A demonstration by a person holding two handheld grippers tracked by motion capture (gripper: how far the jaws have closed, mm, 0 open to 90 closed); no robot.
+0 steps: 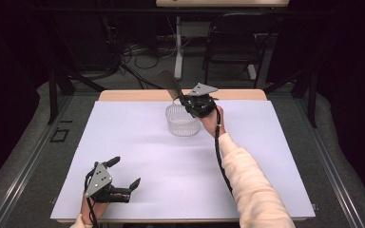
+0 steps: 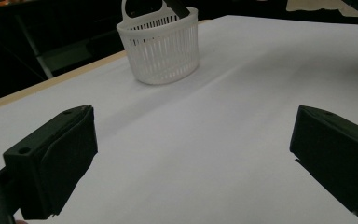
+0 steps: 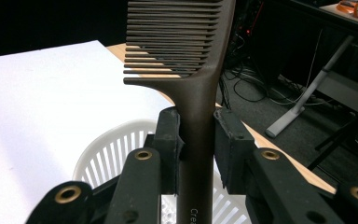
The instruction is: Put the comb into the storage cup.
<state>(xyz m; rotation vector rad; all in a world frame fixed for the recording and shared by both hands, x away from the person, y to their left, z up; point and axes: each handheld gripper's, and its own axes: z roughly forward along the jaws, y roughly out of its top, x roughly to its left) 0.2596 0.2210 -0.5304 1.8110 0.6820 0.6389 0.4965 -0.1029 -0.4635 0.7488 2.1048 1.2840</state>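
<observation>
Brown plastic comb [image 3: 196, 88], light, stiff, a bit slick, sits clamped at its handle in my right gripper [image 3: 196, 140] over the white basket [image 1: 182, 121] upper centre; my left gripper [image 1: 123, 173] gapes wide, lower left.

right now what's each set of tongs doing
Left tongs: open, holding nothing.
Right tongs: closed on the comb, above the basket.

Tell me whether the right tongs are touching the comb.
Touching. The right gripper view shows the right tongs with both jaws pressed flat against the comb handle, no gap on either side, above the white basket.
</observation>
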